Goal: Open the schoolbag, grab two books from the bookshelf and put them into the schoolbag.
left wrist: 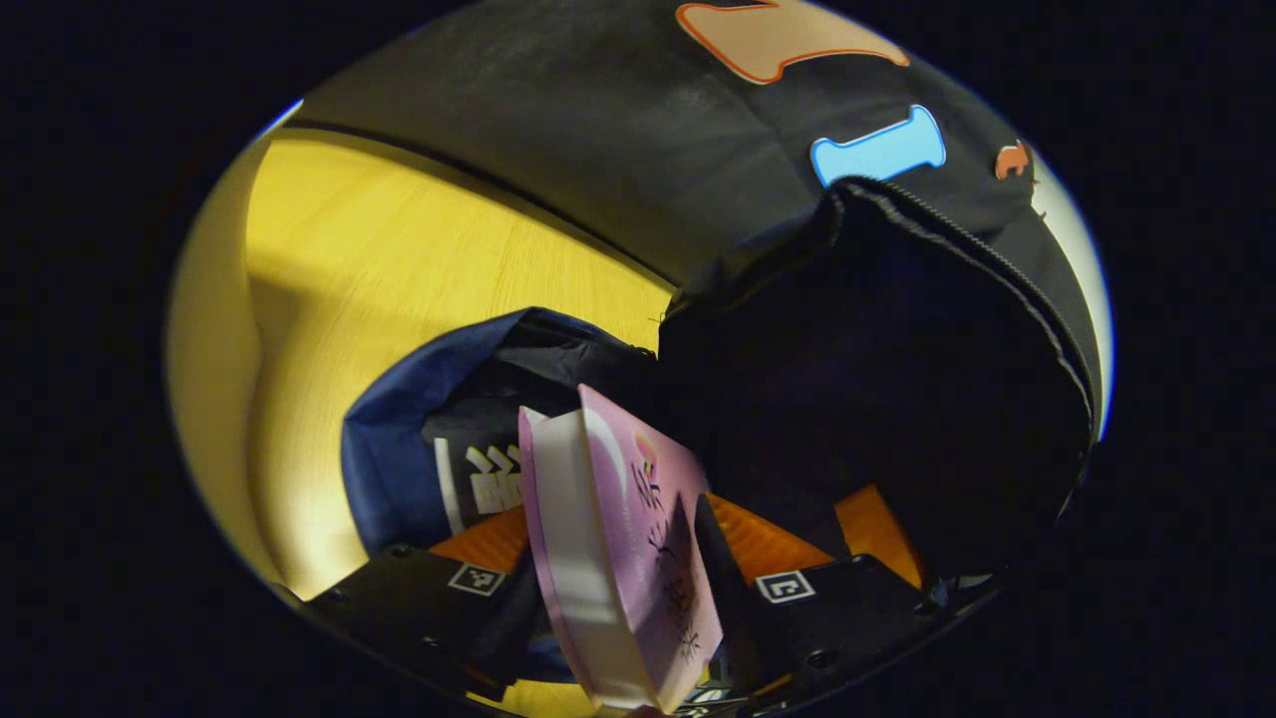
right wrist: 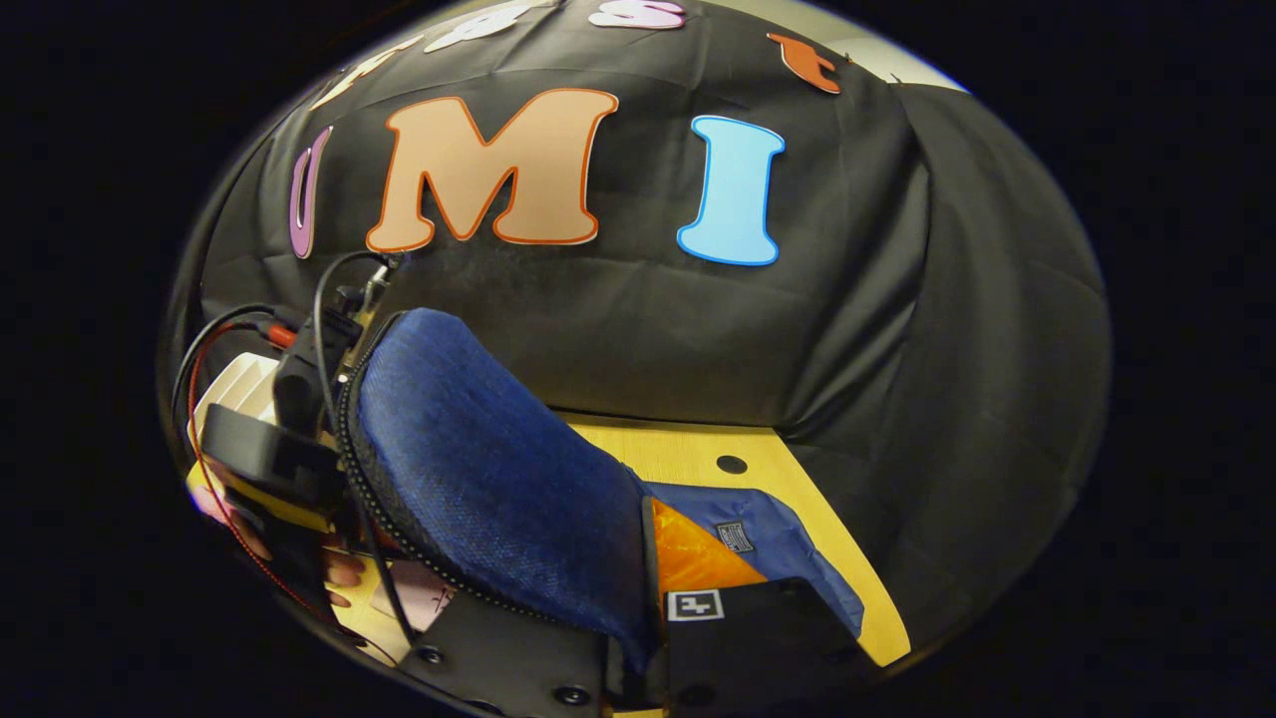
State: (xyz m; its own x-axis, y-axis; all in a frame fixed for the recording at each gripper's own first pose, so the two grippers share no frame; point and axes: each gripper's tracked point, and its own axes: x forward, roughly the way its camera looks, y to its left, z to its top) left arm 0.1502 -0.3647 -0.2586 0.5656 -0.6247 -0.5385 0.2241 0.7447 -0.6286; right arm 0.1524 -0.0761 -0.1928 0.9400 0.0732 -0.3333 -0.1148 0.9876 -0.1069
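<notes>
My left gripper (left wrist: 628, 538) is shut on a pink book (left wrist: 638, 538), which stands upright over the mouth of the dark blue schoolbag (left wrist: 399, 439). A dark cover with white marks (left wrist: 478, 479) lies inside the bag. The bag's flap (left wrist: 877, 379) is lifted on the right, showing its black lining and zipper. In the right gripper view, my right gripper (right wrist: 638, 598) is shut on that blue flap (right wrist: 478, 479) and holds it up. To the flap's left are the left gripper (right wrist: 289, 449), the hand (right wrist: 339, 573) holding it and a sliver of the pink book (right wrist: 419, 593).
The bag rests on a yellow wooden table (left wrist: 399, 259) that runs up to the black cloth wall. A white ridged object (right wrist: 234, 389) sits behind the left gripper. The table (right wrist: 698, 454) has a small round hole near the wall.
</notes>
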